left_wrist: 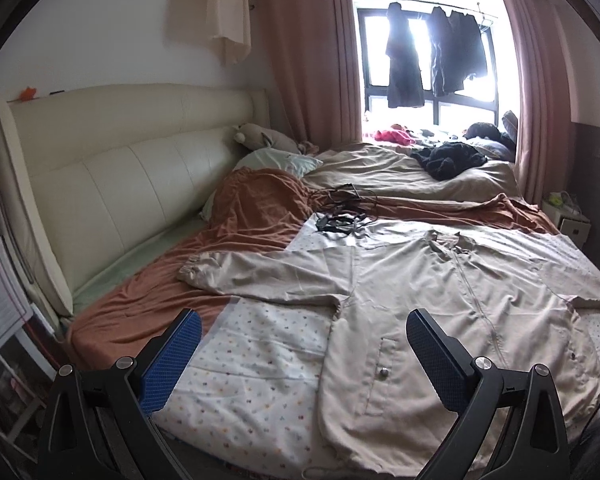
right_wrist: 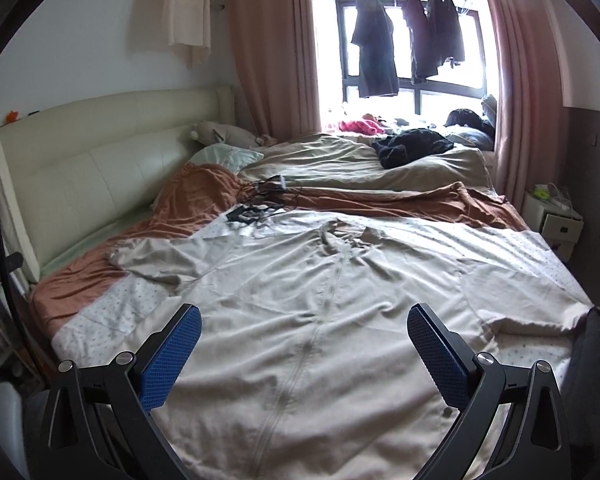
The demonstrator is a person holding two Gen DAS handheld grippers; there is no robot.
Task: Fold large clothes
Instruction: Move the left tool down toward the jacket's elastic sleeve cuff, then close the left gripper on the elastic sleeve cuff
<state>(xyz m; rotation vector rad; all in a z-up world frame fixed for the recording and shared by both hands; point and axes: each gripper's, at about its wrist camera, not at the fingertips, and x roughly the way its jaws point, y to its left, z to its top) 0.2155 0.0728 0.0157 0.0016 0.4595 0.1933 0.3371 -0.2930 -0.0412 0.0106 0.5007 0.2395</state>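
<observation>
A large beige zip-front jacket (left_wrist: pixel 440 300) lies spread flat, front up, on a white dotted sheet (left_wrist: pixel 260 360) on the bed. Its left sleeve (left_wrist: pixel 260 272) stretches out to the left, and its collar points toward the window. My left gripper (left_wrist: pixel 304 344) is open and empty, above the jacket's lower left side near the pocket. In the right wrist view the jacket (right_wrist: pixel 320 320) fills the middle. My right gripper (right_wrist: pixel 304 344) is open and empty, above the jacket's lower front by the zipper.
An orange-brown blanket (left_wrist: pixel 252 216) lies beyond the sheet. Black cables (left_wrist: pixel 340 216) sit just past the jacket's collar. A beige duvet (left_wrist: pixel 388 172) with a black garment (left_wrist: pixel 448 160) lies farther back. A cream headboard (left_wrist: pixel 120 184) is left, a white nightstand (right_wrist: pixel 556 220) right.
</observation>
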